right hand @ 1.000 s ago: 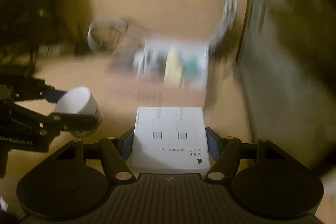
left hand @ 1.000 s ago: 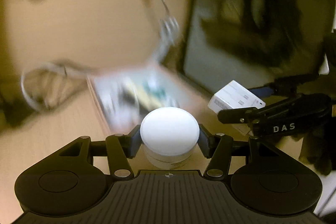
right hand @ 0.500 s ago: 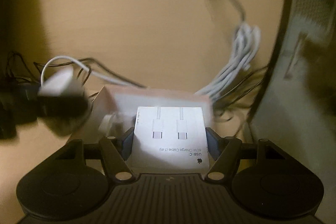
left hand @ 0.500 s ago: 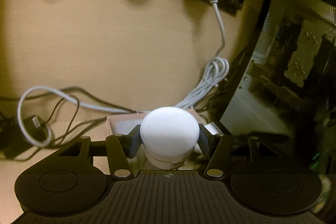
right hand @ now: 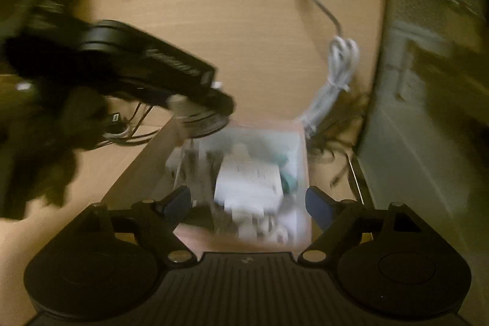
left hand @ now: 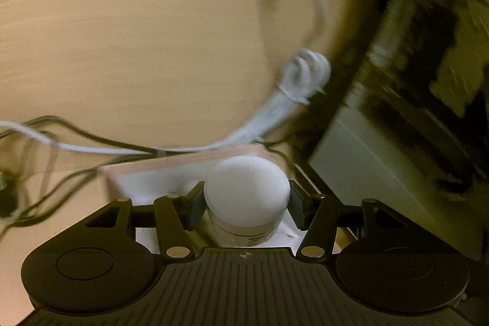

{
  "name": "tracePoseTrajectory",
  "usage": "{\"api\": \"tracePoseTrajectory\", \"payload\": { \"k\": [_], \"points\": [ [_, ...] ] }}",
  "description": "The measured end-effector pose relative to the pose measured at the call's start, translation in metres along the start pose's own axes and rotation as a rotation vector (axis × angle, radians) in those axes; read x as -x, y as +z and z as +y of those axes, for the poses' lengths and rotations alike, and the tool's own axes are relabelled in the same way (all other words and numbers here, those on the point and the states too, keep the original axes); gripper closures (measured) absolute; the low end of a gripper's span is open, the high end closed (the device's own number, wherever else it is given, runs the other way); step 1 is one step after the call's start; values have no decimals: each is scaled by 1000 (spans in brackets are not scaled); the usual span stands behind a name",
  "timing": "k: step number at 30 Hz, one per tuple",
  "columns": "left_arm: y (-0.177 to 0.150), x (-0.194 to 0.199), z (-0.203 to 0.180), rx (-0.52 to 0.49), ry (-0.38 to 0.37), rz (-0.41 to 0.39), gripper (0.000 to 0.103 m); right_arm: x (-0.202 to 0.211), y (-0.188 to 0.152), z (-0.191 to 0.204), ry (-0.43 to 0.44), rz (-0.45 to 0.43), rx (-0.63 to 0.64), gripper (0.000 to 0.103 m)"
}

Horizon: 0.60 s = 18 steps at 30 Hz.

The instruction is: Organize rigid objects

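Your left gripper [left hand: 247, 199] clamps a white-lidded jar [left hand: 247, 191] above the storage box [right hand: 301, 142], while your right gripper [right hand: 247, 202] is opening over that box, nothing between its pads, a white carton [right hand: 247, 184] lying blurred inside.

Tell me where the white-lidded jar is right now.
The white-lidded jar sits clamped in the left gripper, low in the left wrist view, over the pink-rimmed box; the right wrist view shows it at that box's far left corner.
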<state>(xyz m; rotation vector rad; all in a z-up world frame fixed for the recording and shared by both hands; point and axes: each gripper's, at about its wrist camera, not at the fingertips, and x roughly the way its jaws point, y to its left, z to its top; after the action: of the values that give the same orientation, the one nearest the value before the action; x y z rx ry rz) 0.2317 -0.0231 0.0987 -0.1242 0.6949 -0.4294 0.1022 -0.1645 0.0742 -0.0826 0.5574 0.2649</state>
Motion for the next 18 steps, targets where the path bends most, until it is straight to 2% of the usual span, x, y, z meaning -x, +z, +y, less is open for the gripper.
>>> {"api": "tracePoseTrajectory", "payload": {
  "k": [3,6,10,15,18],
  "points": [
    [-7,-18,-15,-42,36,21,43,11,-13,-7,-3,22,-40,20],
    [-17,-40,-18,-50,64,83,42,17,-24,-4,-34,44,-28,20],
    [-28,-36,-17,-87,117,61,43,27,-33,1,-53,70,-36,20],
    [-35,23,-16,-69,121,-91,43,44,-46,5,-79,106,-35,20],
    [-57,75,-14,-60,129,-155,43,51,-60,12,-101,137,-40,20]
  ]
}}
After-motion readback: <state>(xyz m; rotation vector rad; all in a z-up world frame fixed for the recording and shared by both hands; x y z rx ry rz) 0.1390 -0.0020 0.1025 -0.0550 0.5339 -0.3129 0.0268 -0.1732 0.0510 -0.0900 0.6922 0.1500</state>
